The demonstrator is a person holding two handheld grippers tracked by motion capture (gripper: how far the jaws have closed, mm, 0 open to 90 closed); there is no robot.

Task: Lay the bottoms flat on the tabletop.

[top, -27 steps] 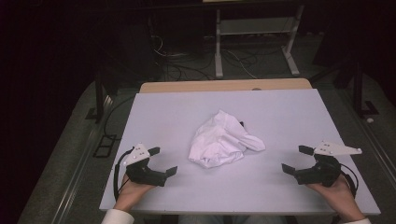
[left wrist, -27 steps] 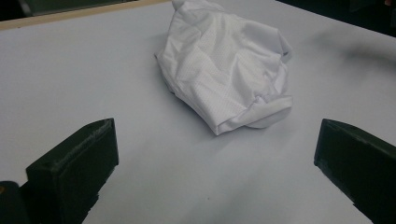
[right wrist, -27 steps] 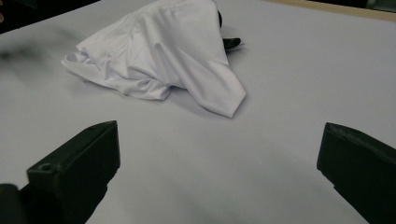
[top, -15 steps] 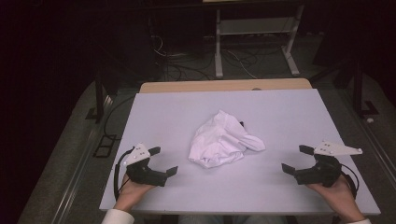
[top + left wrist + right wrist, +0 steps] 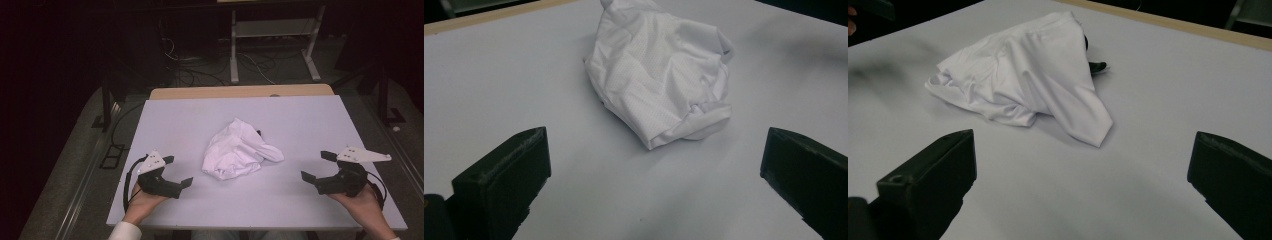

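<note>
- The white garment (image 5: 241, 156) lies crumpled in a heap near the middle of the pale tabletop (image 5: 310, 120), with one loose flap spread toward the right side in the high view.
- The left gripper (image 5: 174, 172) rests at the near-left part of the tabletop, its fingers spread wide and holding nothing; the garment is well apart from it.
- The right gripper (image 5: 319, 165) is at the near-right part, also with fingers spread wide and empty, and pointed toward the heap.
- In the left gripper view the garment (image 5: 661, 72) sits ahead, between the two black fingers but farther off; in the right gripper view the garment (image 5: 1028, 75) is the same, and a small dark thing (image 5: 1097, 65) shows at its far edge; I cannot tell what it is.
- In my judgement the work is at its very start: the approach step, nothing is grasped yet.
- The next move probably calls for both grippers to go inward to the heap, find an edge or a corner of the cloth, and close on one layer only, so the garment can be pulled flat.
</note>
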